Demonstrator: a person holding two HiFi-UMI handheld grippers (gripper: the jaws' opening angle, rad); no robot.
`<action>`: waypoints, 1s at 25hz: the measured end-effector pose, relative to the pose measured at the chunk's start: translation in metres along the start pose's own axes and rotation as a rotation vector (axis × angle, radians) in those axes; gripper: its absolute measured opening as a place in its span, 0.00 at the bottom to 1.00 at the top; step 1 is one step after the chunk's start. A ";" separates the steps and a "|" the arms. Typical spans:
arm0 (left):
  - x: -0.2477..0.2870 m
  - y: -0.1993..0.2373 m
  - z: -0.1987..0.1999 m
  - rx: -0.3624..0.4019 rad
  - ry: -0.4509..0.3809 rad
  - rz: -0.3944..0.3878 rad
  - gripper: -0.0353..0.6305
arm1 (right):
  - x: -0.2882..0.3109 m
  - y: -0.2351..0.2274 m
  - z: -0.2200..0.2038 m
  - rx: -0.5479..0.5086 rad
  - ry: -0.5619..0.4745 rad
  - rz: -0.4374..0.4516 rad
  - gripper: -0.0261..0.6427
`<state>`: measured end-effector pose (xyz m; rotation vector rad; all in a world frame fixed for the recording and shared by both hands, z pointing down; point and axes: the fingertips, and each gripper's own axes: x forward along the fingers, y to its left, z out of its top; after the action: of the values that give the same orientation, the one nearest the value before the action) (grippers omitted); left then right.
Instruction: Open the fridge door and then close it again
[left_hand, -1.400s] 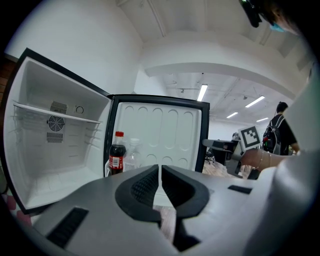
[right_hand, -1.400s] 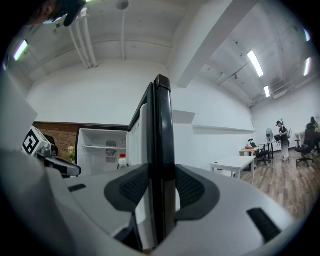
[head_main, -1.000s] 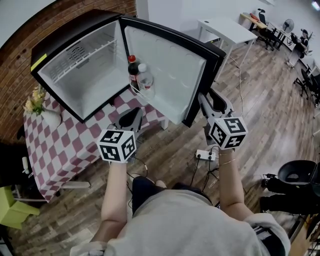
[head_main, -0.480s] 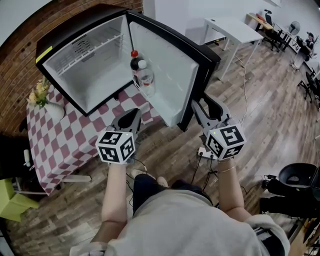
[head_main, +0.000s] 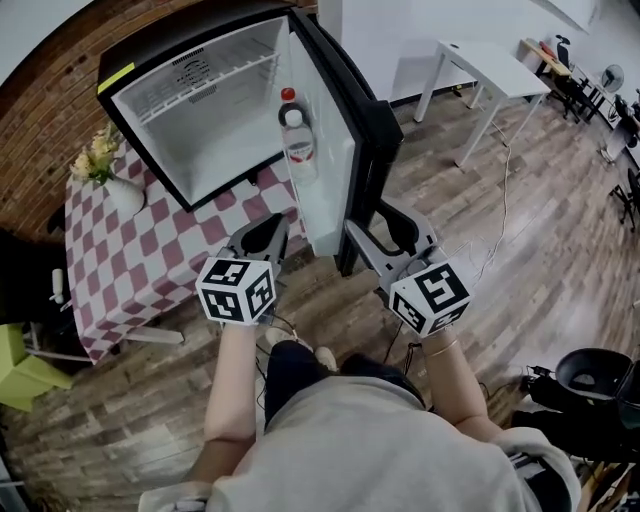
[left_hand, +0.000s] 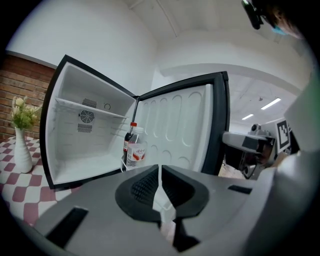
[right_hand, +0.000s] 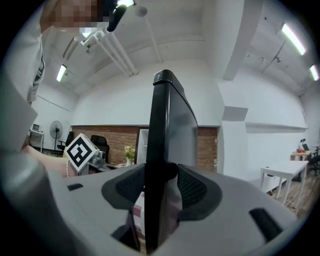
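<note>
- Fridge (head_main: 205, 120) sat on the checked table (head_main: 130, 260), by the brick wall (head_main: 50, 110).
- Cavity was white, with one wire shelf high up and nothing on it.
- Door (head_main: 365, 150) was open, standing roughly square to the fridge front, with its free edge toward the person.
- The door rack held two bottles side by side: a dark one with a red cap (head_main: 289, 108) and a clear one with a white cap (head_main: 299, 145), both upright.
- Right gripper (head_main: 372, 222) was on the door's free edge, low on the door and roughly level.
- Its jaws had just been opening and stood wide, one either side of the door edge, which sat between the pads. The pads flanked it closely, but no squeeze was visible, so it read as loose rather than clamped.
- Left gripper (head_main: 262, 235) was over the table's near edge, just in front of the fridge and left of the door, touching neither.
- Its jaws were together with nothing between them, pointing at the open cavity.
- A white vase (head_main: 122, 197) with flowers stood on the table left of the fridge, apart from it.
- A white desk (head_main: 490, 65) stood well off to the right, on the wood floor (head_main: 520, 250).
</note>
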<state>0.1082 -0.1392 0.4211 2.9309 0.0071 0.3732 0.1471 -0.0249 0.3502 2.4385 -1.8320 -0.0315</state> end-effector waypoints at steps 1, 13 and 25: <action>-0.003 0.002 0.000 -0.001 -0.003 0.006 0.08 | 0.005 0.007 0.001 -0.003 -0.001 0.015 0.34; -0.060 0.052 -0.003 -0.065 -0.055 0.157 0.08 | 0.063 0.091 0.008 -0.077 -0.005 0.267 0.29; -0.115 0.105 0.001 -0.095 -0.106 0.312 0.08 | 0.124 0.136 0.014 -0.033 -0.032 0.428 0.23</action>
<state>-0.0044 -0.2462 0.4114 2.8526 -0.4724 0.2531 0.0509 -0.1826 0.3528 1.9847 -2.3025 -0.0697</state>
